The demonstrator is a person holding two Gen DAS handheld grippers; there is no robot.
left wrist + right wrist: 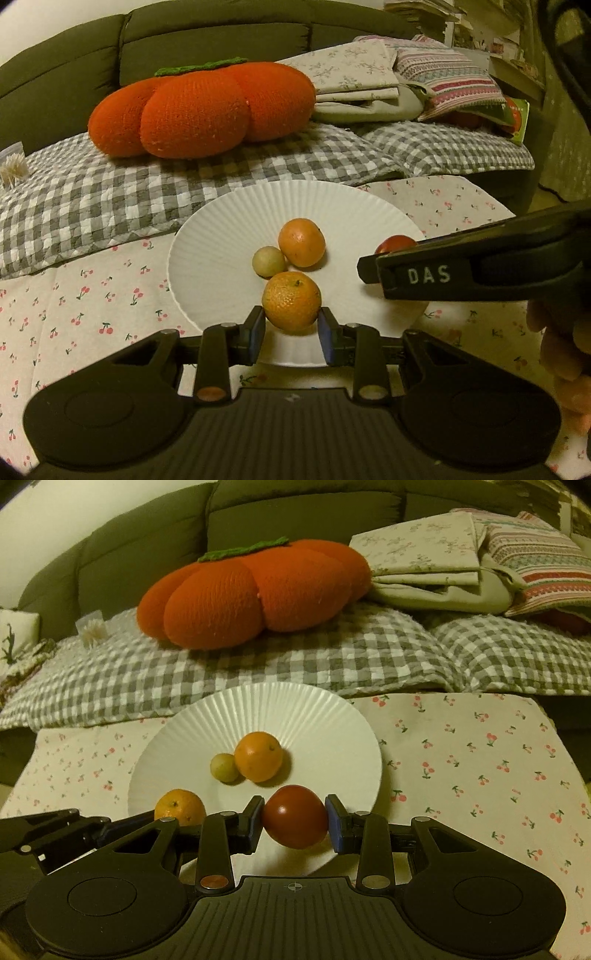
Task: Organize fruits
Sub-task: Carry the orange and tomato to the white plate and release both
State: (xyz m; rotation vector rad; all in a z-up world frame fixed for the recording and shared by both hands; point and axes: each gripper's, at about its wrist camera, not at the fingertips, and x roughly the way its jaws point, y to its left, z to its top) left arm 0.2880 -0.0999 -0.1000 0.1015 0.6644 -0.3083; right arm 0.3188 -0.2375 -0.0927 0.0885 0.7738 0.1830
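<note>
Left gripper [291, 325] clamped on tangerine [291, 302], right gripper [294, 821] clamped on tomato [295, 816]; both over plate [184, 746] near edge, likely for drop-off.

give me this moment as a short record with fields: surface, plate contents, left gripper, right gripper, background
surface: cherry-print cloth
plate: white fluted plate on the cloth
plate contents: an orange touching a small green fruit
left gripper: left gripper shut on a second orange, over the plate's near rim
right gripper: right gripper shut on a red tomato, over the plate's near edge
background: orange pumpkin cushion on a grey checked quilt
</note>
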